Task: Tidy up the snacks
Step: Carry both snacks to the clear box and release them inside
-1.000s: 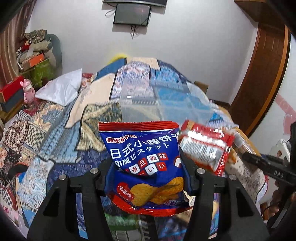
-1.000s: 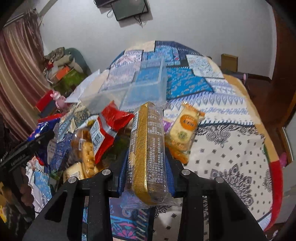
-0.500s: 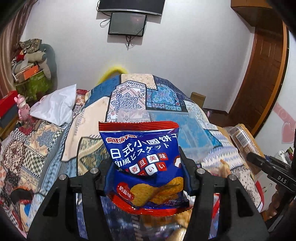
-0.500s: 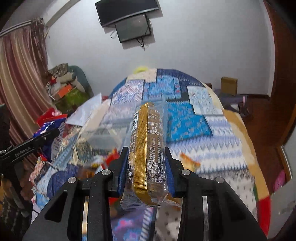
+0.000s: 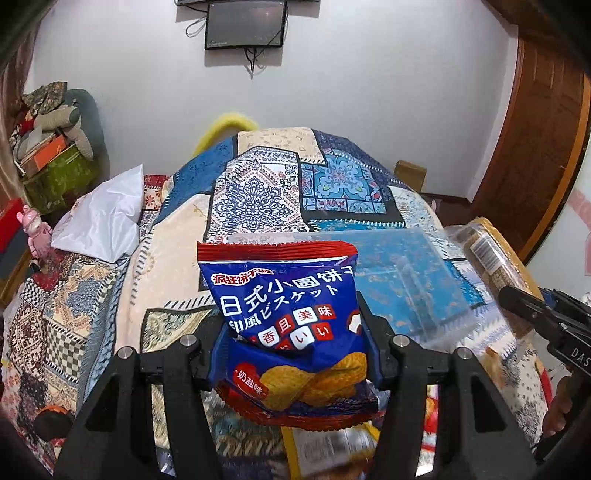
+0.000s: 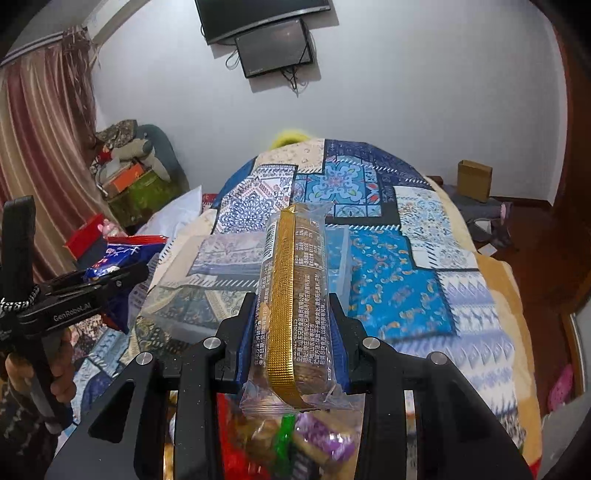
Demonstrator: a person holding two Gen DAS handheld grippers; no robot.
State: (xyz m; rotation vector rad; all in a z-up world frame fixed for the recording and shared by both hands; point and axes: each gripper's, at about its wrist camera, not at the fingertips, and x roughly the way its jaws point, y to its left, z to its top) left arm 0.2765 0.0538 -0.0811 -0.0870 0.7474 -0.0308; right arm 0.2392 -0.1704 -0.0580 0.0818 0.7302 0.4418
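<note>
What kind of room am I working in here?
Most likely a bedroom in a home: a bed under a patchwork quilt with a white pillow, a screen on the wall, and a wooden door to the right.

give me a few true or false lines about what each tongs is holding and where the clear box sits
1. The left tongs grip a blue biscuit bag. True.
2. The right tongs are open and hold nothing. False: they are shut on a long cracker pack with a gold tray.
3. A clear plastic box lies on the patchwork quilt. True.
4. The biscuit bag already sits inside the clear box. False: it is in the left tongs, in front of the box.
5. A screen hangs on the wall. True.
</note>
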